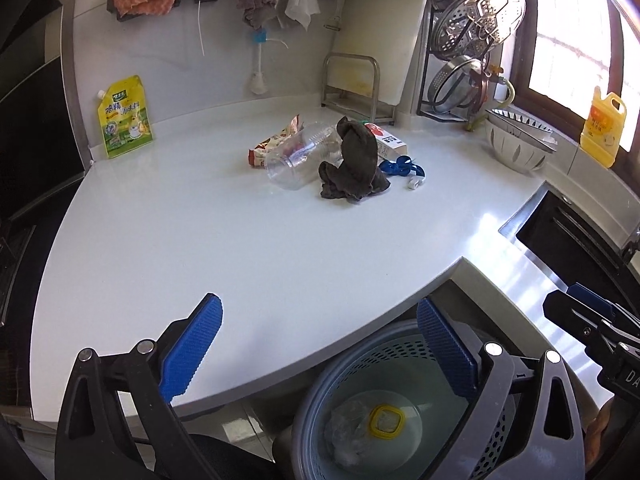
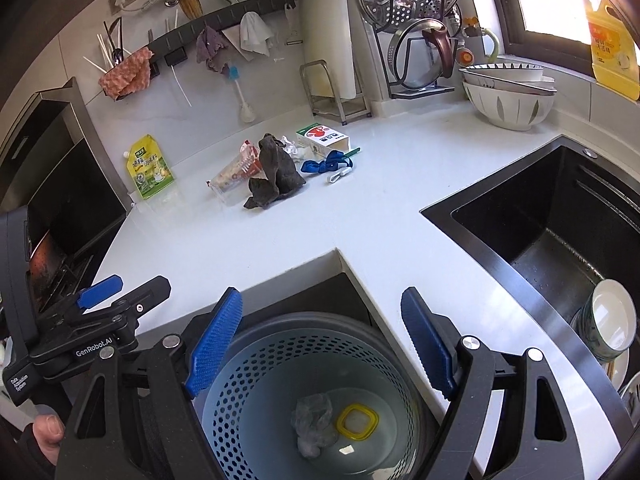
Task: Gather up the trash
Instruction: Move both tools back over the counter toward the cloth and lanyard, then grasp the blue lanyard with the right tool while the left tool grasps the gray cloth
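Observation:
A pile of trash lies on the white counter (image 1: 200, 240): a clear plastic cup (image 1: 298, 156), a snack wrapper (image 1: 272, 142), a dark rag (image 1: 354, 160), a blue strap (image 1: 402, 166) and a small carton (image 1: 386, 140). The same pile shows in the right wrist view, with the rag (image 2: 272, 172) and carton (image 2: 322, 138). A blue perforated bin (image 2: 256, 380) stands below the counter edge, holding crumpled plastic (image 2: 312, 420) and a yellow ring (image 2: 357, 420). My left gripper (image 1: 320, 348) is open and empty over the counter edge. My right gripper (image 2: 320, 344) is open and empty above the bin.
A black sink (image 2: 540, 232) with bowls in it lies at right. Stacked bowls (image 2: 508, 92), a lid rack (image 2: 416, 20) and a yellow bottle (image 2: 612, 48) stand behind it. A yellow seasoning pouch (image 1: 124, 116) leans on the wall at left.

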`<state>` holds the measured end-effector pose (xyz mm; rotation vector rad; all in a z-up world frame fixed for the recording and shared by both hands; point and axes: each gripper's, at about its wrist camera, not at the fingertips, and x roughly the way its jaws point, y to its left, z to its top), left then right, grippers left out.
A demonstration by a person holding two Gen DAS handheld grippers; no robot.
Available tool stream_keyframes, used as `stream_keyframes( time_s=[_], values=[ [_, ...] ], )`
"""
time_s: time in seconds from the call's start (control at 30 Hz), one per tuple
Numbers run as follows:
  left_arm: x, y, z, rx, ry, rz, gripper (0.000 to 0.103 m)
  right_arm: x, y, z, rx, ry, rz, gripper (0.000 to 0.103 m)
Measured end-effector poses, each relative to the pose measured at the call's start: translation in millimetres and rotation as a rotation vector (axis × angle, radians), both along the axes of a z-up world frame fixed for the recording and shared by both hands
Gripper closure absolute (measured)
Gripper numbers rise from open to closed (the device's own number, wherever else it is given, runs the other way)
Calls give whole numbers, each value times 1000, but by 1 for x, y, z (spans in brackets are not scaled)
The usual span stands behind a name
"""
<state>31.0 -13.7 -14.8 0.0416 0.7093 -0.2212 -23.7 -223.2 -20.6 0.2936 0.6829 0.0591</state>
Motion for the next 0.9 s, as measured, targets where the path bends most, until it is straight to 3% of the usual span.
stream_keyframes(
  time_s=[0.37,0.9],
  values=[
    [63,-8,16,13,2,7,7,63,-27,-1,-11,29,-30,25],
    [154,1,8,34,0,72,7,179,-24,-6,-40,100,66,25]
  ],
)
